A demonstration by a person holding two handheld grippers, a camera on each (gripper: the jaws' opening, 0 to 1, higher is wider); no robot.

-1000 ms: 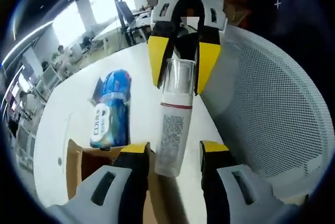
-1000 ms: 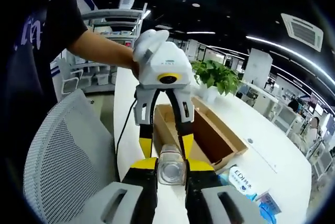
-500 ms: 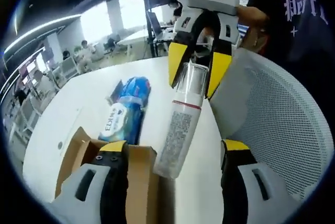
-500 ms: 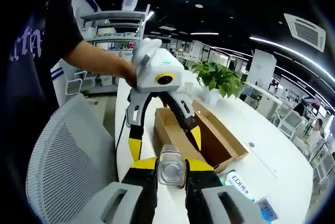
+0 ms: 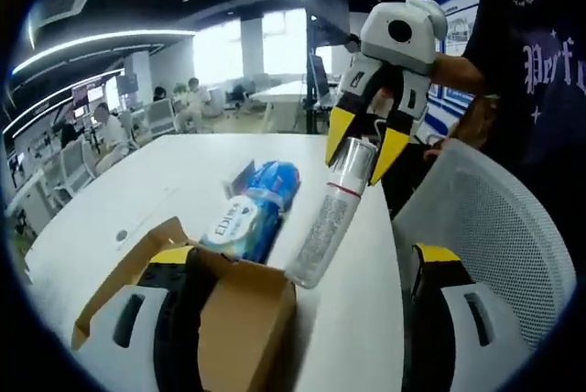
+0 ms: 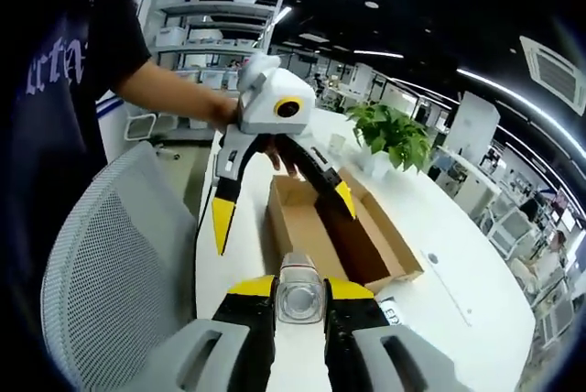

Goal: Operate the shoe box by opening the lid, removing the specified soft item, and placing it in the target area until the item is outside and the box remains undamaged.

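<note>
A white spray bottle with a clear cap hangs tilted over the white table. My right gripper is shut on its cap end, entering from the upper right. My left gripper stands wide open, its jaws far to either side of the bottle's base and apart from it. In the right gripper view the right gripper clamps the bottle, and the left gripper hovers open above the open cardboard shoe box. A blue wipes pack lies on the table beyond the box.
A white mesh chair stands at the table's edge beside the bottle, also the chair on the left. A potted plant sits behind the box. A person's hand holds the left gripper. Seated people and desks fill the far background.
My left gripper's jaws have spread much wider and drawn back from the bottle's base. The right gripper keeps its hold on the bottle's cap end.
</note>
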